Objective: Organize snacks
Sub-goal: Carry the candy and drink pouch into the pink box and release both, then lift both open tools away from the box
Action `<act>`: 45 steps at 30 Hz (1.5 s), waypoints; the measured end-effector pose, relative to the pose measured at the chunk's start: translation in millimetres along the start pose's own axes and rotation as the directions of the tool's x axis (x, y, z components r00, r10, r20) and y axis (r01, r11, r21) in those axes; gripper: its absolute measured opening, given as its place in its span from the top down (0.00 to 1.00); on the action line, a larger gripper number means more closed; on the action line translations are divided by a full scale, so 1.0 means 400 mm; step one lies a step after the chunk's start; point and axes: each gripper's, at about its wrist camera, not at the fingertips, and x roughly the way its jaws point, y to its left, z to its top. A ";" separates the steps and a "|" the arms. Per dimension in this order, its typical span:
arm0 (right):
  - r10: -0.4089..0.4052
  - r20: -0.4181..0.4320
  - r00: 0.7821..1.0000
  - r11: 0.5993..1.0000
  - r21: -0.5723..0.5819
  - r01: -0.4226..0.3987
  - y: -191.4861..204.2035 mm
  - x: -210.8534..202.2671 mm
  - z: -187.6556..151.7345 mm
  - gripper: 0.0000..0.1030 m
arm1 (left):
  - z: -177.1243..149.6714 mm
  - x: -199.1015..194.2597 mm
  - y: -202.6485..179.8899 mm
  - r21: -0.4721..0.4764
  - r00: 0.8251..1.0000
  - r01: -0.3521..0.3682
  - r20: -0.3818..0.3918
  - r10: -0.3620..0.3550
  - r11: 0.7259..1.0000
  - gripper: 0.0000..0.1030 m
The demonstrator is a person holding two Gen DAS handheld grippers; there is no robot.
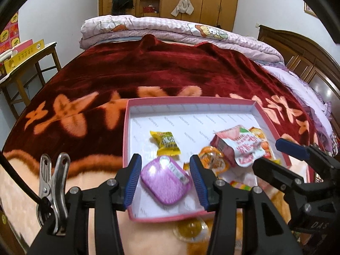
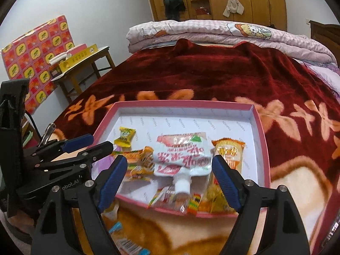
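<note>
A pink-rimmed white box [image 1: 191, 102] [image 2: 261, 125] lies on the bed. In it lie a yellow candy [image 1: 166, 142] [image 2: 125, 136], a red-and-white spouted jelly pouch [image 1: 240, 146] [image 2: 182, 155], an orange wrapped cake [image 2: 230, 150] and small orange snack packs [image 2: 138, 161]. My left gripper [image 1: 165, 179] is open, its pads either side of a purple packet [image 1: 164, 180] that lies in the box's near left corner, with a gap on both sides. My right gripper [image 2: 170, 180] is open above the pouch's spout, holding nothing.
Loose snacks lie on the blanket in front of the box: a round jelly cup [image 1: 191, 229] and blue-wrapped bars [image 2: 127, 240]. A red flowered blanket [image 1: 148, 74] covers the bed, with a folded quilt [image 2: 212, 31] behind. A wooden side table [image 1: 27, 63] stands left.
</note>
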 end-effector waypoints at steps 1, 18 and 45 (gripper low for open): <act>0.003 0.000 1.000 1.000 0.001 -0.003 0.003 -0.008 -0.006 0.19 | -0.007 -0.010 0.001 -0.005 1.000 0.002 0.001 -0.002 1.000 0.52; 0.019 -0.014 1.000 0.999 0.048 -0.018 0.013 -0.091 -0.126 0.19 | -0.128 -0.093 -0.009 -0.022 0.999 0.020 -0.034 -0.021 1.000 0.52; 0.037 -0.108 0.993 0.991 0.130 -0.022 -0.041 -0.054 -0.231 0.19 | -0.190 -0.032 -0.066 0.011 0.996 0.031 -0.083 -0.030 0.999 0.52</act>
